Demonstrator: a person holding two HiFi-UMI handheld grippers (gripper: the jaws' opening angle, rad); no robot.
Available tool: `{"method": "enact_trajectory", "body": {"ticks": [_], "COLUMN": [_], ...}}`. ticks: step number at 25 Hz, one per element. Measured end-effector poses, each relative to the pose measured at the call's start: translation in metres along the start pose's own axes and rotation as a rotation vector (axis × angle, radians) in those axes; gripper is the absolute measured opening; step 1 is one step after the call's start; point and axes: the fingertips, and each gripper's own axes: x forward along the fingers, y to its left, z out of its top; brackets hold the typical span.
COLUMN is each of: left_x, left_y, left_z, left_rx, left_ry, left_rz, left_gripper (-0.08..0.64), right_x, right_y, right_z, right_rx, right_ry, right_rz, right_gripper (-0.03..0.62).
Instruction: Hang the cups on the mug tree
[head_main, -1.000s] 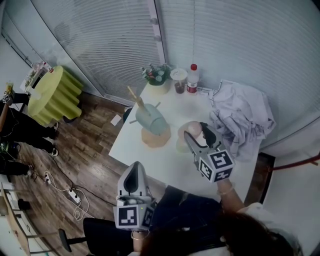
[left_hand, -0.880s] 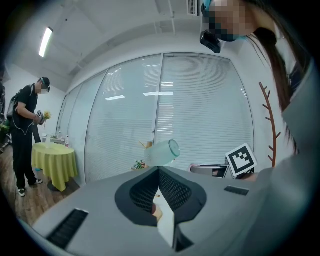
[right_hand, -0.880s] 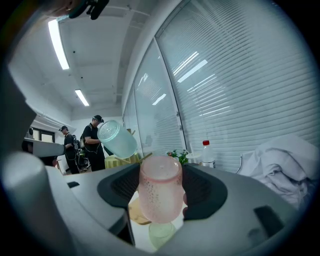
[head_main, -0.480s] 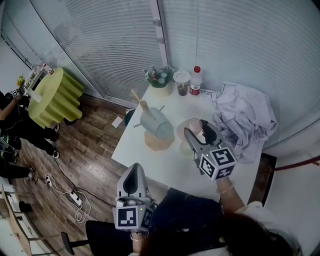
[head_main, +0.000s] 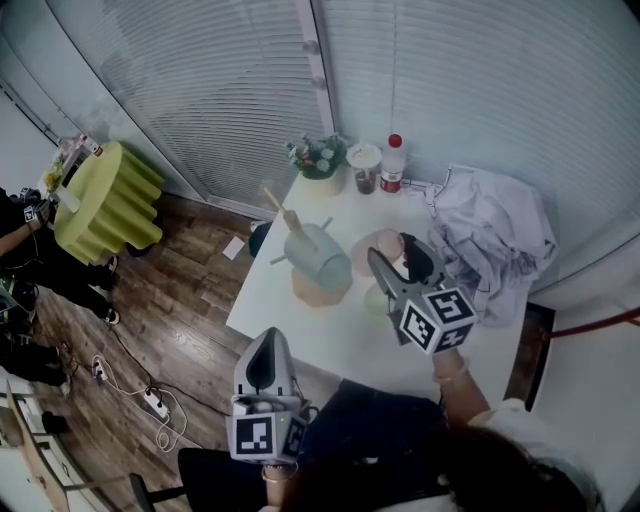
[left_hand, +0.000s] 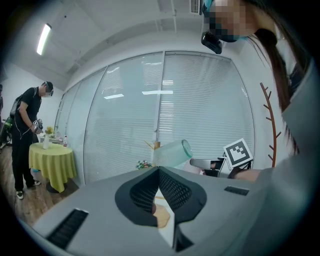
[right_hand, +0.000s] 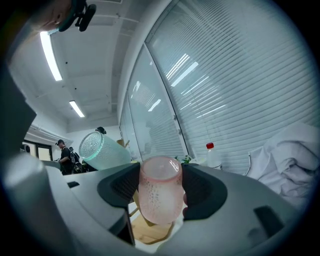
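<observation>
- While clamping the pink cup (right_hand: 159, 195) by its sides in the right claw (head_main: 397, 262), holding it mouth up just beside the mug tree (head_main: 312, 295), probably to line it up with a free peg.
- Leaving 1 green cup (head_main: 320, 262) hung tilted on a peg, so judged roughly halfway: 1 on, 1 in hand.
- Holding the left claw (left_hand: 159, 175) pressed together on nothing, low at the near edge of the table (head_main: 310, 325), likely just to stay out of the way.
- Working on a white table shared with a crumpled pale cloth (head_main: 490, 235) at the right, plus a red-capped bottle (head_main: 391, 160) and a small plant (head_main: 320, 158) along the far side.
- Beyond that, wood floor (head_main: 170, 300), window blinds (head_main: 200, 90), a round table under a yellow-green cover (head_main: 110, 195) and a bystander in dark clothes (left_hand: 27, 135).
</observation>
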Motion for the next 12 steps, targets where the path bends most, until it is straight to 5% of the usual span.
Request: {"method": "enact_trajectory", "body": {"ticks": [12], "left_x": [0.013], "left_y": [0.006], "left_z": [0.007], "left_rx": [-0.027], "left_ry": [-0.027], "left_rz": [-0.040], "left_gripper": [0.003], "right_x": [0.016], "right_y": [-0.006], "right_z": [0.023], "right_rx": [0.078], "right_ry": [-0.089], "right_rz": [-0.003], "right_gripper": [0.272]}}
